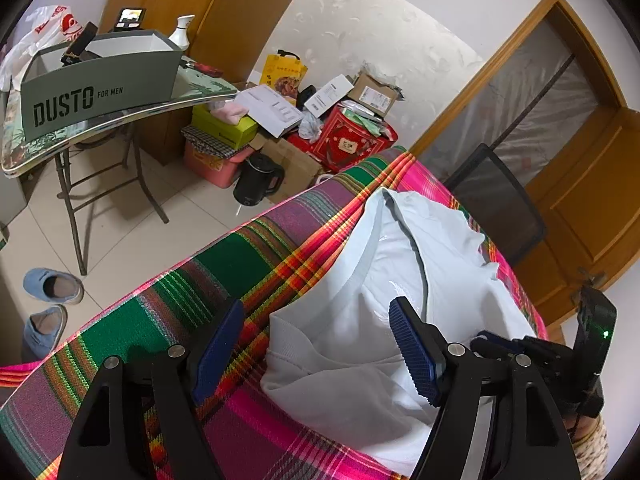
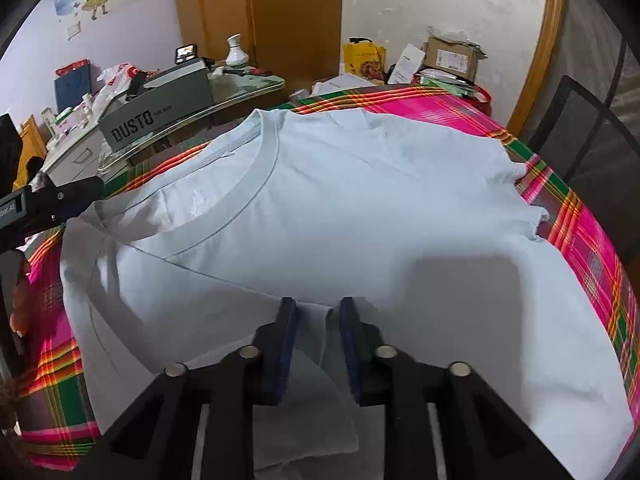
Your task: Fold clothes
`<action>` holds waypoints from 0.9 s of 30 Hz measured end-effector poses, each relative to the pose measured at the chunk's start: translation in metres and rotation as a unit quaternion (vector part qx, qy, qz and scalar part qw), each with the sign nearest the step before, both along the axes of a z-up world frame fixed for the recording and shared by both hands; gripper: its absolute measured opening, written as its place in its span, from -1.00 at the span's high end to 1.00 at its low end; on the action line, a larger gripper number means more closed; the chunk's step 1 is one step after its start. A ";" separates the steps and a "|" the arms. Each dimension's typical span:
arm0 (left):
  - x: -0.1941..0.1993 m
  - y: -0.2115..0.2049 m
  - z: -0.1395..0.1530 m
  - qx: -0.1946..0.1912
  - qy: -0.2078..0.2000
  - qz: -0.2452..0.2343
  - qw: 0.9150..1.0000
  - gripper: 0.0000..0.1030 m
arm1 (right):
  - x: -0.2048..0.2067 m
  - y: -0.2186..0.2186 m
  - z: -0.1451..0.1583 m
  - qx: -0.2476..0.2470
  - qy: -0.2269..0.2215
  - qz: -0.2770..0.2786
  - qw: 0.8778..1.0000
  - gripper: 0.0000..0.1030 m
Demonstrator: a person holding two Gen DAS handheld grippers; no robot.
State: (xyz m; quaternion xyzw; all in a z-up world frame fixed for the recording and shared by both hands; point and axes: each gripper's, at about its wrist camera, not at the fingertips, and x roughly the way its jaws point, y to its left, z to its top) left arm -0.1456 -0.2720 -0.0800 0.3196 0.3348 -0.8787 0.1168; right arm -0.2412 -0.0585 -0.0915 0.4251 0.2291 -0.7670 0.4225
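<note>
A pale blue T-shirt (image 2: 360,200) lies spread on a bright plaid cloth (image 2: 580,220), neckline toward the far left. My right gripper (image 2: 316,312) has its jaws narrowly apart with a fold of the shirt's fabric (image 2: 316,328) between them. My left gripper (image 1: 316,328) is open over the shirt's (image 1: 360,340) sleeve and collar edge, one finger over the plaid cloth (image 1: 200,280), the other over the shirt. The left gripper also shows at the left edge of the right wrist view (image 2: 52,200).
A side table (image 1: 120,120) with a grey DUSTO box (image 1: 96,80) stands beyond the cloth. Boxes and a black kettle (image 1: 256,180) sit on the floor. Shoes (image 1: 52,284) lie at the left. A black mesh chair (image 2: 592,140) stands at the right.
</note>
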 end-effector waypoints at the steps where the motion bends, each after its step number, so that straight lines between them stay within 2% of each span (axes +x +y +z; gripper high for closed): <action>1: 0.000 0.000 0.000 0.001 0.000 0.000 1.000 -0.49 | 0.001 0.000 0.002 -0.003 0.000 0.001 1.000 0.90; 2: 0.000 0.000 0.000 0.001 0.001 0.000 1.000 -0.49 | 0.002 0.000 0.004 -0.007 0.001 0.003 1.000 0.90; 8: 0.001 -0.001 0.001 0.001 0.002 0.001 1.000 -0.49 | 0.011 -0.003 0.038 -0.062 0.083 -0.006 0.995 0.91; 13: 0.002 -0.001 0.001 -0.005 0.000 0.006 1.000 -0.49 | 0.013 -0.017 0.043 -0.061 0.135 0.002 0.989 0.91; 16: 0.001 -0.001 0.002 -0.010 -0.003 0.009 1.000 -0.49 | 0.007 -0.030 0.032 -0.046 0.142 0.008 0.989 0.91; 22: 0.001 0.000 0.001 -0.016 -0.007 0.009 1.000 -0.49 | 0.002 -0.048 0.023 -0.049 0.162 0.008 0.986 0.91; 25: 0.001 0.000 0.001 -0.021 -0.010 0.008 1.000 -0.49 | 0.003 -0.045 0.026 -0.061 0.183 -0.012 0.981 0.91; 27: 0.000 0.002 0.002 -0.027 -0.014 0.008 1.000 -0.49 | 0.002 -0.040 0.031 -0.083 0.178 -0.017 0.980 0.91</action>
